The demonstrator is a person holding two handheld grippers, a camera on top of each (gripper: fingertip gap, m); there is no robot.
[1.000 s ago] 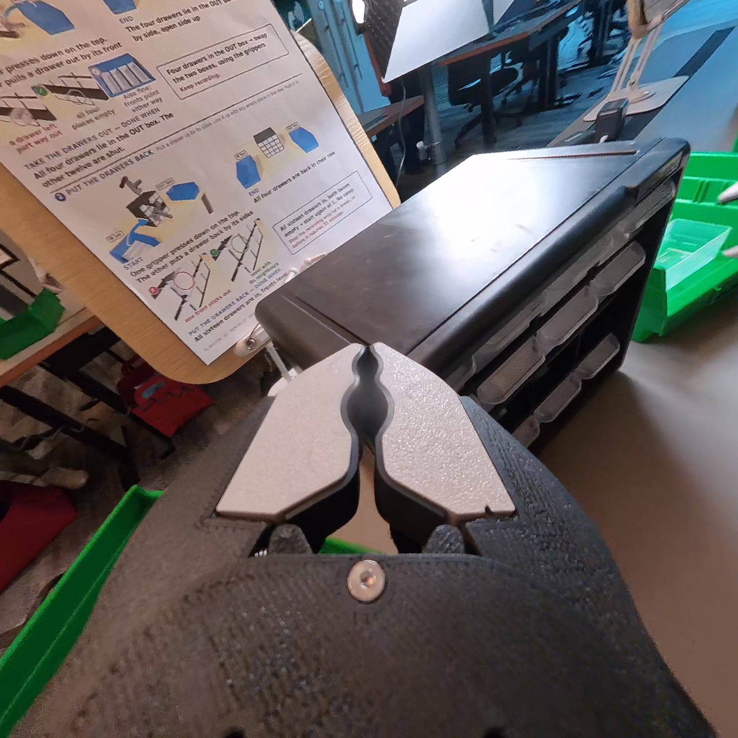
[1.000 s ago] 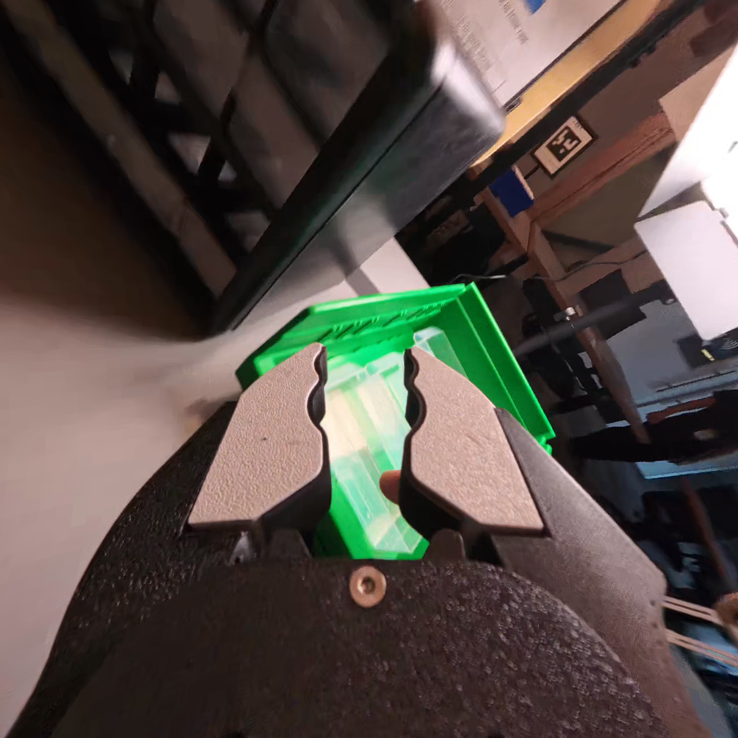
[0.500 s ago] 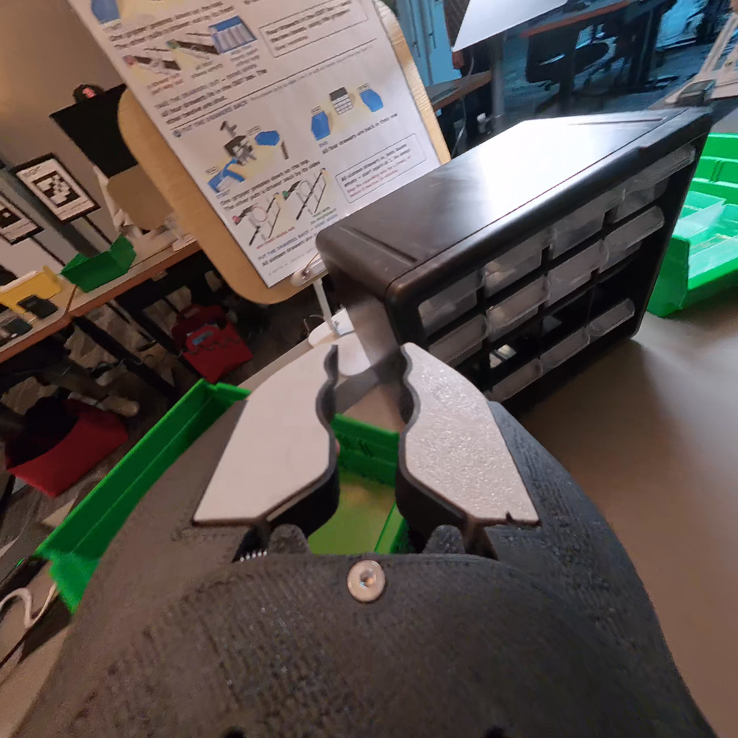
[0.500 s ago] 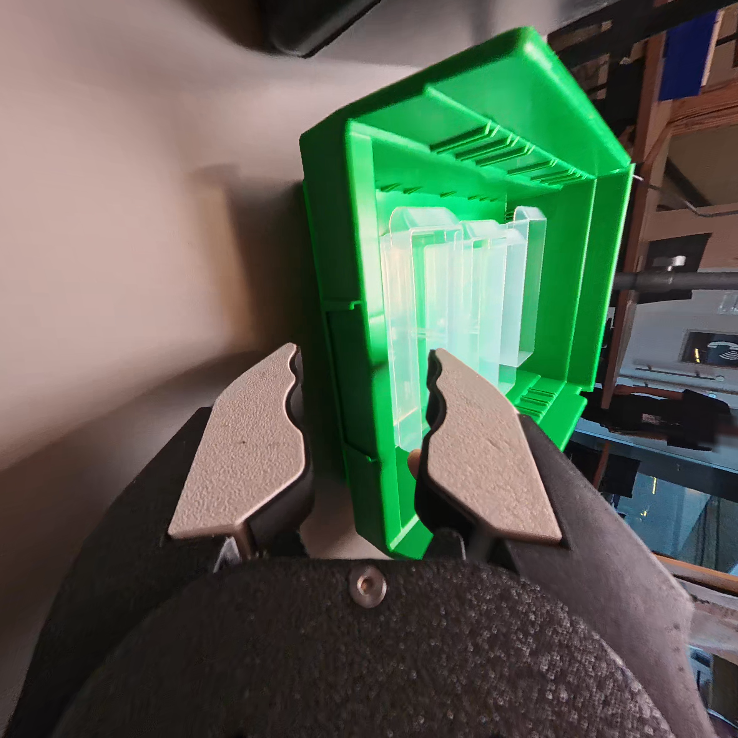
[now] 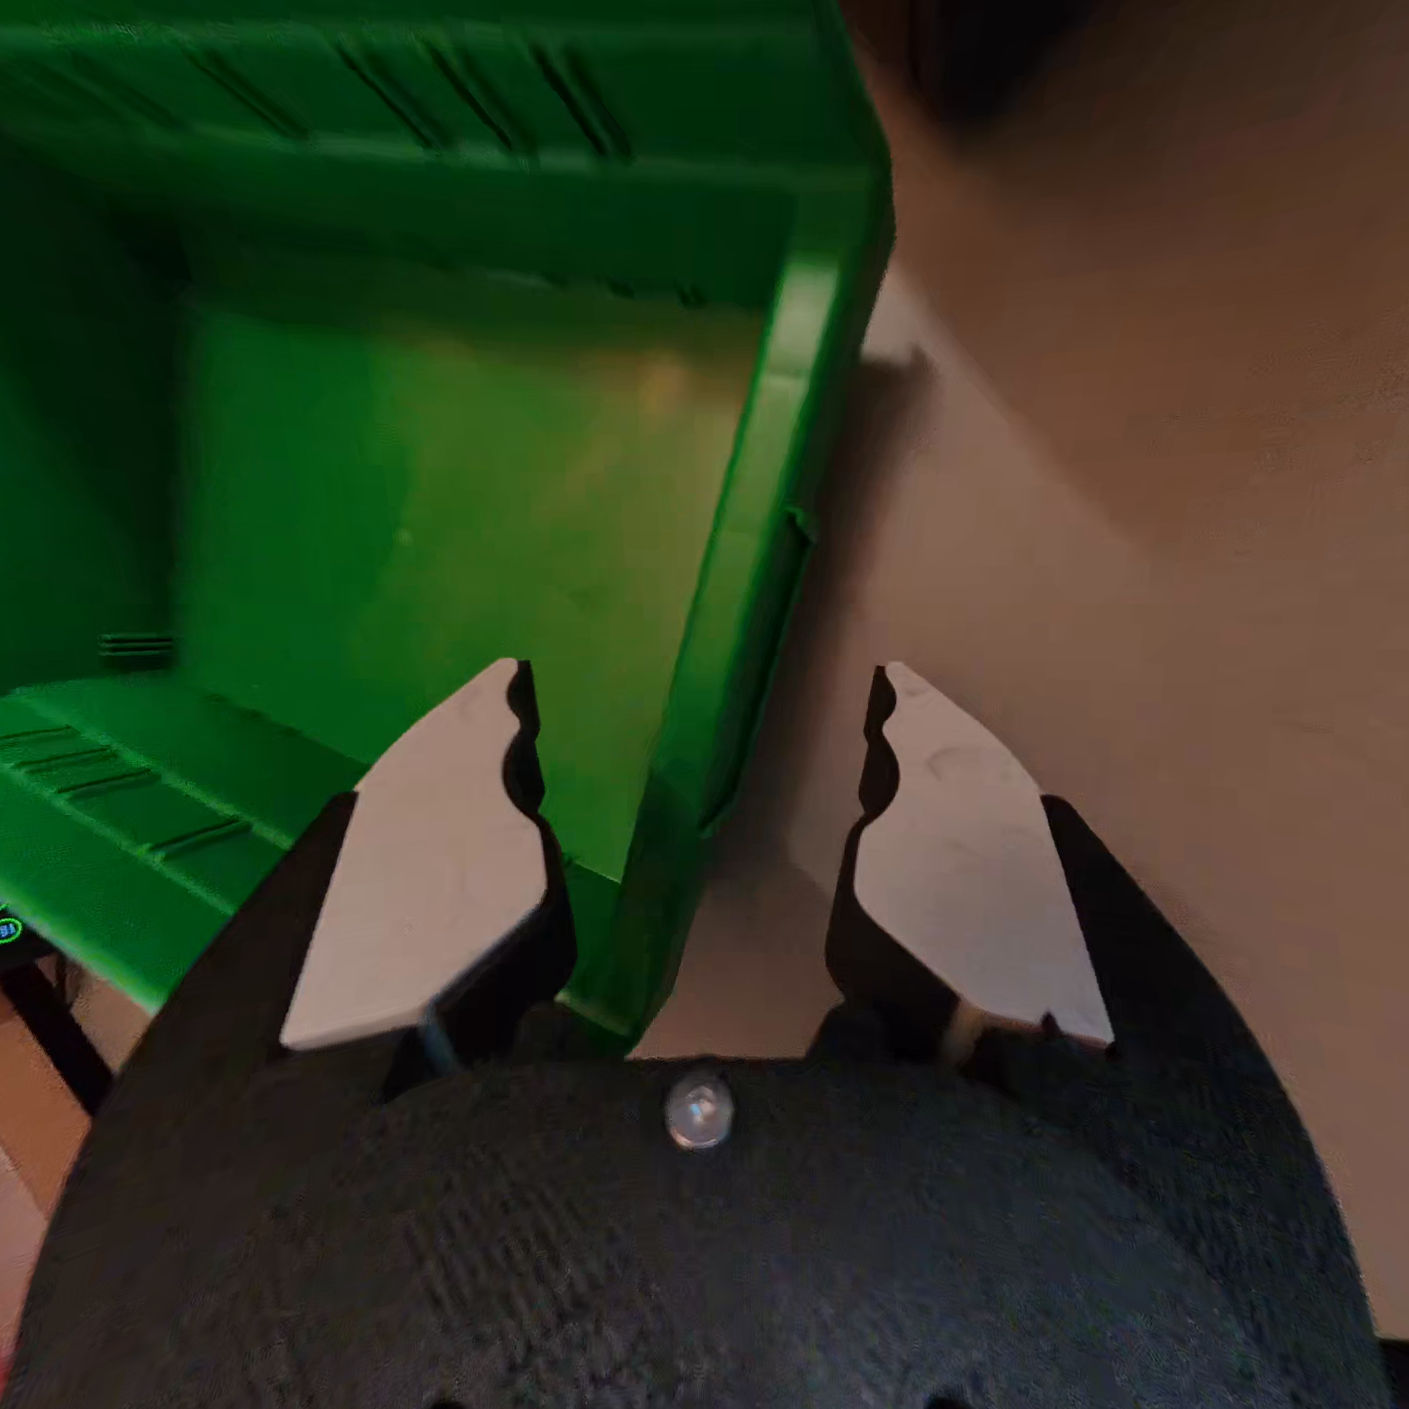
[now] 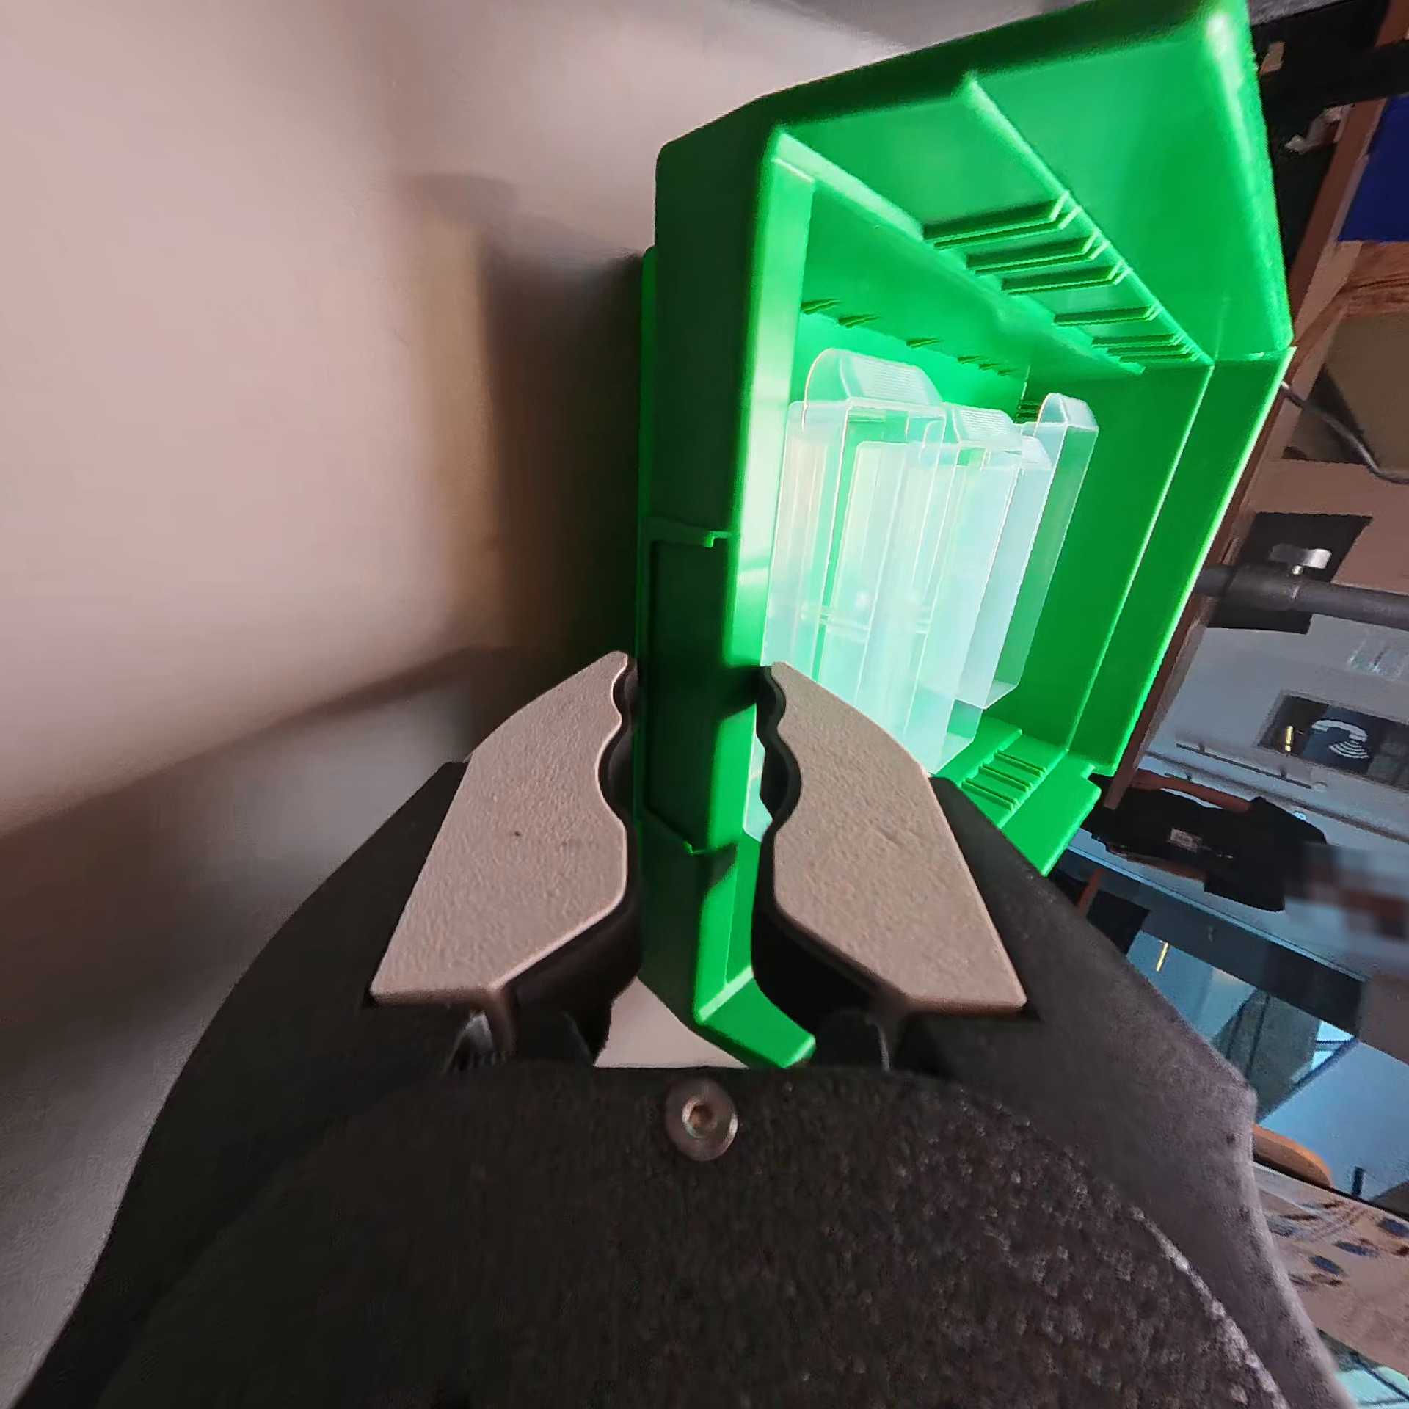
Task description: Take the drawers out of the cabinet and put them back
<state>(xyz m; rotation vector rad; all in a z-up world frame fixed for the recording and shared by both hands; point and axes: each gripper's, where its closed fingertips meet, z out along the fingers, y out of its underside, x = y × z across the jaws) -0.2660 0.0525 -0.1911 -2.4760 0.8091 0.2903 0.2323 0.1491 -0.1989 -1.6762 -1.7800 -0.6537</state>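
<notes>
While the left gripper point(image 5: 700, 762) stood with its fingers spread wide, they straddled the right-hand wall of an empty green bin point(image 5: 770, 473): one finger hung over the bin's bare floor and the other over the beige tabletop point(image 5: 1105, 534) just outside it, and neither pad was seen touching the wall. That bin sat on the table with its ribbed end walls at the top and lower left of the left wrist view, and nothing lay inside it. The right gripper point(image 6: 694, 686) was clenched on the near side wall of a second green bin point(image 6: 1128, 152), one finger point(image 6: 534, 823) pressed against the outside of the wall and the other inside it. Within that bin lay the clear plastic drawers point(image 6: 900, 534), packed side by side, close behind the inner finger; their exact number could not be told, since they overlapped. The same pale tabletop point(image 6: 229, 381) ran beside this bin. Beyond its far rim showed blurred furniture of the room. The cabinet itself was outside both views.
</notes>
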